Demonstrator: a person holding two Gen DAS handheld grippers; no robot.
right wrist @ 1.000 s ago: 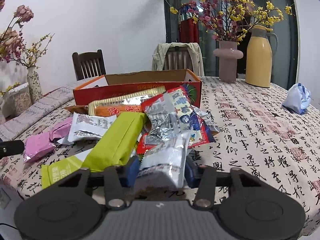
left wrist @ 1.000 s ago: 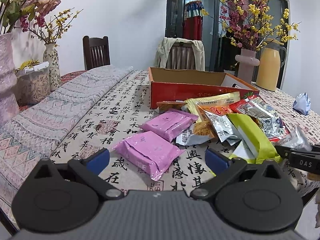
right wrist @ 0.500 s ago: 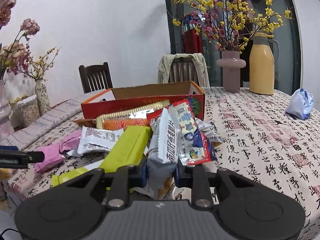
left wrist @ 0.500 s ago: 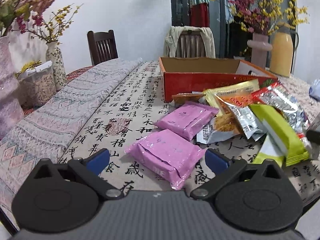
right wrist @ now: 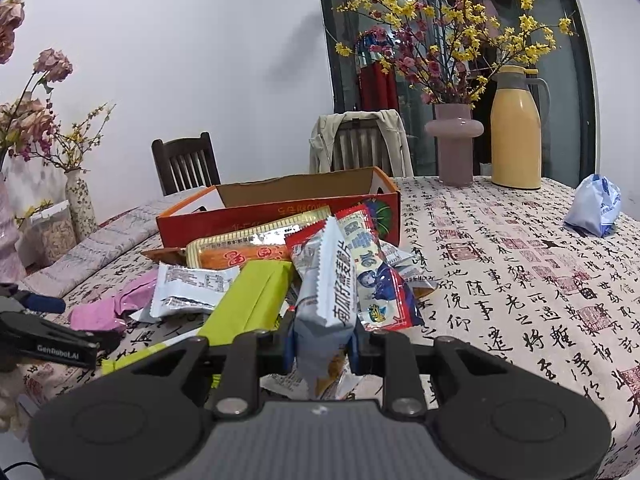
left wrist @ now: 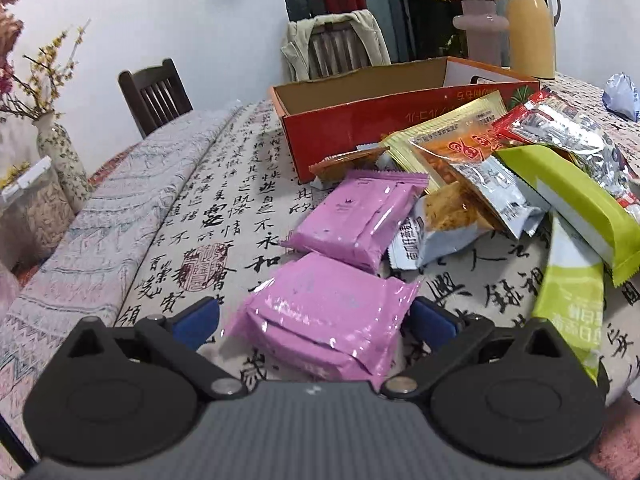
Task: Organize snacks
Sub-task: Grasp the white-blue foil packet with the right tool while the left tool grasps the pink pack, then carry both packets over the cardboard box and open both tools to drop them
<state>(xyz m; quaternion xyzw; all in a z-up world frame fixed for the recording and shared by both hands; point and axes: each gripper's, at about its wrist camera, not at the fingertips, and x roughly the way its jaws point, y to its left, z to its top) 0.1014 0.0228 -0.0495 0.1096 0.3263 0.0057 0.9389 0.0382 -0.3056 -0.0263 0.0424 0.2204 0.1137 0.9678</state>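
The worktop (right wrist: 520,280) fills most of both views, covered by a cloth printed with black script and red seals, with a patterned runner (left wrist: 104,216) down its left side. At its far middle sits an open red cardboard box (left wrist: 384,120), long and shallow, nothing visible inside from here. At the far right stand a yellow jug (right wrist: 516,128) and a pink vase (right wrist: 454,140) of yellow and red blossom, and a crumpled blue-white bag (right wrist: 594,206) lies apart to the right. Two chairs (right wrist: 186,162) stand beyond the far edge, one draped with a pale jacket.

The snacks lie in a loose heap just in front of the box: a long green packet (left wrist: 560,192), a gold packet (left wrist: 444,120) against the box wall, a red and silver packet (left wrist: 560,124) at the right, and a silver packet (left wrist: 492,192) overlapping them. Two pink packets lie left of the heap, one behind the other.

The left hand-held gripper (left wrist: 316,316) has its blue pads spread apart either side of the near pink packet (left wrist: 320,316), which lies flat on the cloth; the right pad looks just beside the wrapper, the left pad clear of it. The right hand-held gripper (right wrist: 322,344) is clamped on a grey-white snack packet (right wrist: 326,304), held upright on edge near the front of the heap
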